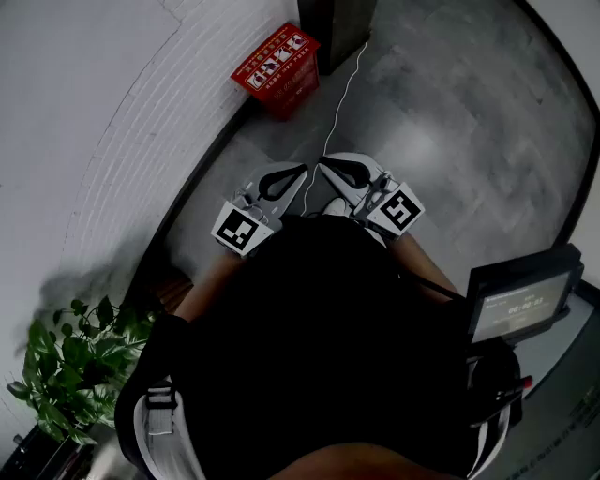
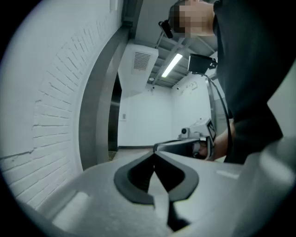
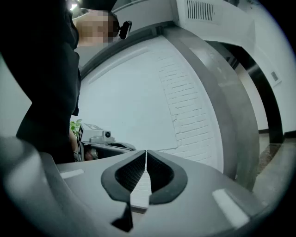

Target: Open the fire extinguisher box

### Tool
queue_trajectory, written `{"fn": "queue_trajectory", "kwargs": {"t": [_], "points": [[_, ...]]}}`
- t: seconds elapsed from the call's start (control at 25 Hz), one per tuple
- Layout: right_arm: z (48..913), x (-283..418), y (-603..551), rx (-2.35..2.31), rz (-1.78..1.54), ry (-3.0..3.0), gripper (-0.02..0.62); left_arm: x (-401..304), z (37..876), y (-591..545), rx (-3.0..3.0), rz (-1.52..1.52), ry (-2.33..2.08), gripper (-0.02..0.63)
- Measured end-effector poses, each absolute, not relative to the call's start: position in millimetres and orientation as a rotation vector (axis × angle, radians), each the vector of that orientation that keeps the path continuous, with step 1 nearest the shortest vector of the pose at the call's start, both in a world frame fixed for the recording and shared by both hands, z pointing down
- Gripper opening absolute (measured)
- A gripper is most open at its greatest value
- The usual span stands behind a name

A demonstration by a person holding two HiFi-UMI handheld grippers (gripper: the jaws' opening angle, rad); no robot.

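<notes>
The person [image 1: 319, 347], in dark clothing, is closest to the camera and fills the lower part of the head view. At the person's right side there is a dark device with a screen [image 1: 520, 305]. At the lower left a green plant [image 1: 75, 361] stands by the wall.

In front of the body the two grippers are held side by side, close together, with their tips turned toward each other. The left gripper [image 1: 292, 174] has its jaws fully together: in its own view the two tips meet in one point and nothing is between them. The right gripper [image 1: 330, 169] is closed in the same way. Only a very thin slit shows between its ribbed pads [image 3: 158, 174], and it holds nothing. Each gripper carries a marker cube [image 1: 242, 230] at its back end.

A thin white cable [image 1: 339, 103] runs from between the grippers across the grey floor [image 1: 450, 122] toward a dark column [image 1: 337, 28]. The fire extinguisher box [image 1: 277, 67] is red, with a picture label on its top. It stands on the floor well apart from both grippers, at the foot of the white brick wall [image 1: 141, 112] and just beside the dark column. Its top appears closed.
</notes>
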State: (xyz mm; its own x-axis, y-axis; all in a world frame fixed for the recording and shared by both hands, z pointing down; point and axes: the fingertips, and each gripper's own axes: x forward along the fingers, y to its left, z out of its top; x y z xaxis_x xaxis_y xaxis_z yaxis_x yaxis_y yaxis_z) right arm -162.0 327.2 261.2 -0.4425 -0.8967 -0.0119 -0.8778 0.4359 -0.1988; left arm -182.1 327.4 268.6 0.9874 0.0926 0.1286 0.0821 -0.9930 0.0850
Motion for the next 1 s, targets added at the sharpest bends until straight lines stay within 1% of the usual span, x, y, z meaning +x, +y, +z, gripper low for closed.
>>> {"fn": "queue_trajectory", "kwargs": {"t": [0.28,0.56,0.8,1.0], "points": [[262.8,-135.5,338.2,-1.59,-0.262,2.543,0.011,-153.7,263.7,348.4,3.068,0.213,0.162,0.0],[269.2,-127.4,326.9,-1.591,-0.293,2.528,0.011,-143.4,264.3,334.7,3.057,0.217,0.171,0.0],[275.6,-100.3,287.2,-1.613,-0.293,2.552,0.011,-113.6,274.4,292.3,3.03,0.192,0.183,0.0],[268.0,-77.9,241.5,-1.632,-0.288,2.588,0.011,-90.0,265.3,239.5,3.031,0.133,0.178,0.0]]}}
